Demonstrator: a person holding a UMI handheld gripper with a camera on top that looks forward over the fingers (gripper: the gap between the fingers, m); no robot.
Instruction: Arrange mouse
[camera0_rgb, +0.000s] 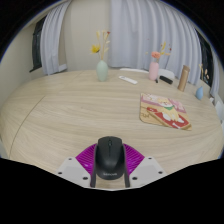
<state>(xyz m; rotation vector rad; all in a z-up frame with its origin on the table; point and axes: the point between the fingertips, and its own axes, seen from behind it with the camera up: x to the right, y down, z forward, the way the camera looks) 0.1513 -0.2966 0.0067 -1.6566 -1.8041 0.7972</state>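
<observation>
Gripper (108, 172): fingers pinch a black mouse (108, 156) from both sides, purple pads (92, 160) pressed against its flanks. Mouse sits between the fingers, low over the near edge of a light wooden table (60, 115).

Beyond, to the right: a mouse mat (165, 111) with a colourful cartoon print; no legible writing on it. Far side of table: a pale green vase (102, 70) with flowers, a pink bottle (154, 68), a flat white object (128, 79), a brown box (183, 77), a light blue cup (201, 92). No labels readable. Curtains (120, 30) hang behind.
</observation>
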